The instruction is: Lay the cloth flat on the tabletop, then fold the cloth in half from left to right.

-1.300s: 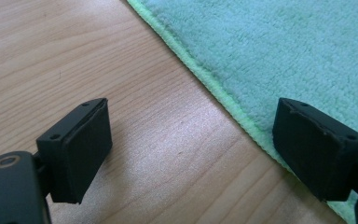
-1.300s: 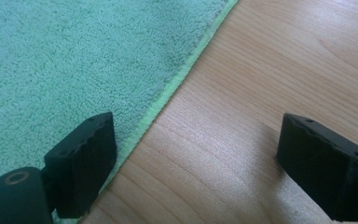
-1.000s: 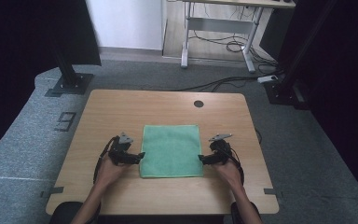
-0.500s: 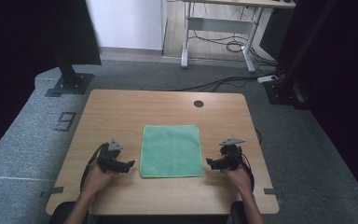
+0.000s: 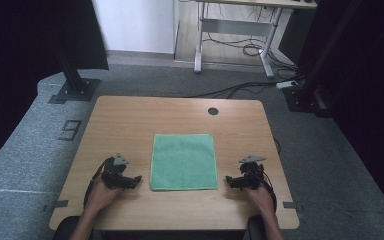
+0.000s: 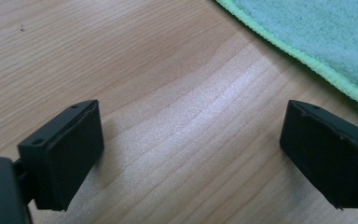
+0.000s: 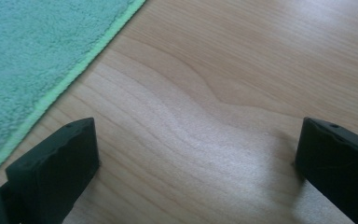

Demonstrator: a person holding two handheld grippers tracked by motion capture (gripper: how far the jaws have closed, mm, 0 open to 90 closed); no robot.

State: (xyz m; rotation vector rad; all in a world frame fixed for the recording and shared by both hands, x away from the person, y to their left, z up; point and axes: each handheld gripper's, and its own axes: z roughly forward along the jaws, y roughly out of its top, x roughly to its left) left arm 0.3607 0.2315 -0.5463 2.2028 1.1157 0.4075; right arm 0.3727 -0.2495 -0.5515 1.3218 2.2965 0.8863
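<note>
Green cloth (image 5: 183,161) flat mid-desk toward near edge, left gripper (image 5: 136,179) just off its near-left corner, right gripper (image 5: 228,181) off near-right corner, both jaws wide, just opened, nothing between, wooden desk (image 5: 130,120).

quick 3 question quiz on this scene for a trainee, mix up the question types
1. True or false: the green cloth lies flat and spread on the table.
2. Multiple choice: between the jaws of the left gripper there is A) a fold of cloth B) bare wood C) a cable.
3. Fill in: the right gripper sits apart from the cloth's ____ edge in the high view.

Key
1. True
2. B
3. right
</note>
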